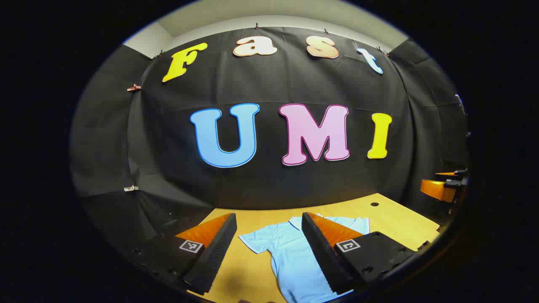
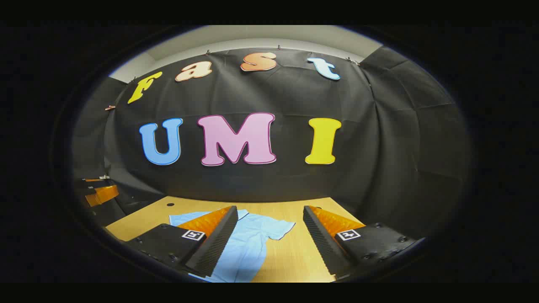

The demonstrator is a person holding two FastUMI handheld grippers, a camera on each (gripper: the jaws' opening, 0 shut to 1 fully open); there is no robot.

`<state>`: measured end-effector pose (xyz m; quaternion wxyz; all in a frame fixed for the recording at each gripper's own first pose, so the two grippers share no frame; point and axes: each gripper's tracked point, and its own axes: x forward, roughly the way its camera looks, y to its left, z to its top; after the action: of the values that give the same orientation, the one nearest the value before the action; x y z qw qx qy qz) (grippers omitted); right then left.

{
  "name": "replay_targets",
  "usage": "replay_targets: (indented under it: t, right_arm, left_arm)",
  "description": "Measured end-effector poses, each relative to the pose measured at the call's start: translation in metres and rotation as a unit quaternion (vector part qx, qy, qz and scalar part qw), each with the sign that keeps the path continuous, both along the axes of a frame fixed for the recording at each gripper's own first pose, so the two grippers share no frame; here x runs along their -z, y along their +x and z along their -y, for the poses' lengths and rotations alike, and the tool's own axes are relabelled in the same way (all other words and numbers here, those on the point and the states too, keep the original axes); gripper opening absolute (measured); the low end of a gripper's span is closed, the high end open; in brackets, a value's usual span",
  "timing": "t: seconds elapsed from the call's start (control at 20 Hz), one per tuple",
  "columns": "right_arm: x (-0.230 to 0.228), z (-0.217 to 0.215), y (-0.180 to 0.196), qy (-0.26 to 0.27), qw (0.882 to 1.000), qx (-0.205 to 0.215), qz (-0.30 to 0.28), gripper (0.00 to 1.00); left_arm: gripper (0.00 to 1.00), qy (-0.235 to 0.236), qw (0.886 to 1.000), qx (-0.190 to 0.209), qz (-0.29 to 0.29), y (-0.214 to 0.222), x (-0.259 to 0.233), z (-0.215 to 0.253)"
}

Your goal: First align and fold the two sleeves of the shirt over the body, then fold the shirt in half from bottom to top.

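Note:
A light blue short-sleeved shirt (image 1: 294, 256) lies flat on the wooden table (image 1: 391, 216), collar (image 1: 297, 221) toward the wall. In the left gripper view one sleeve (image 1: 254, 243) spreads out sideways. My left gripper (image 1: 268, 216) hovers above that sleeve and shoulder, open, with nothing between its fingers. In the right gripper view the shirt (image 2: 248, 244) lies with its other sleeve (image 2: 280, 229) spread on the table (image 2: 294, 256). My right gripper (image 2: 270, 208) hangs over that sleeve, open and holding nothing.
The black cloth wall stands close behind the table. A small round hole (image 1: 374, 204) sits in the tabletop near the far edge, also seen as the hole (image 2: 170, 204). The other gripper shows at the side edge of each view.

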<state>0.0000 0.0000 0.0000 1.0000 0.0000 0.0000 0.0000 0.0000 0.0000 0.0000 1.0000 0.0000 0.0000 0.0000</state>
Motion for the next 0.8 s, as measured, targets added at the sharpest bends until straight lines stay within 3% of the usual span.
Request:
replay_targets:
  t: [0.8]
  right_arm:
    - [0.007, -0.009, 0.001, -0.011, 1.000, 0.010, -0.011, 0.97]
  left_arm:
    - [0.99, -0.012, 1.000, 0.016, -0.007, 0.011, 0.010, -0.007]
